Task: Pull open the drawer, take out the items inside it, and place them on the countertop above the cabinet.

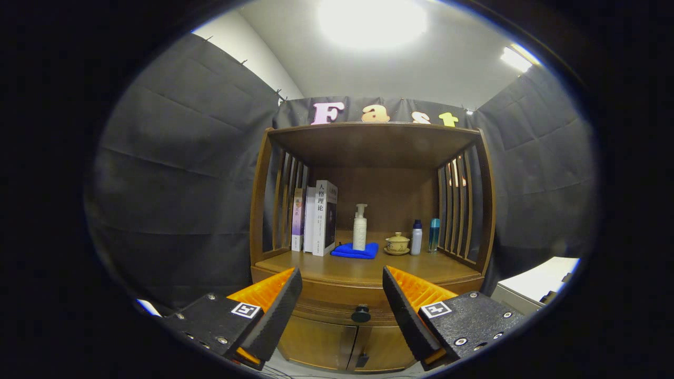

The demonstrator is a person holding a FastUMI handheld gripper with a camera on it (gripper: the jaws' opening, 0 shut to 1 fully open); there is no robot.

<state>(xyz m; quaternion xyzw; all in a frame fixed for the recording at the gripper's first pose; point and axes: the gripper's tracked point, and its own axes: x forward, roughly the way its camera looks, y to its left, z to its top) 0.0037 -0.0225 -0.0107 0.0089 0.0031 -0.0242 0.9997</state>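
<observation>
While the drawer (347, 305) sits closed, its knob (361, 313) lies between the fingers of the gripper (342, 300), spread wide and holding nothing.

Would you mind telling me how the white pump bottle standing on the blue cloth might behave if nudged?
The pump bottle is tall and slim, so it probably tips easily. Standing on the folded blue cloth, its footing looks soft and likely unsteady. Its smooth sides may be slippery. The gripper fingers are open, short of it, flanking the drawer knob.
</observation>
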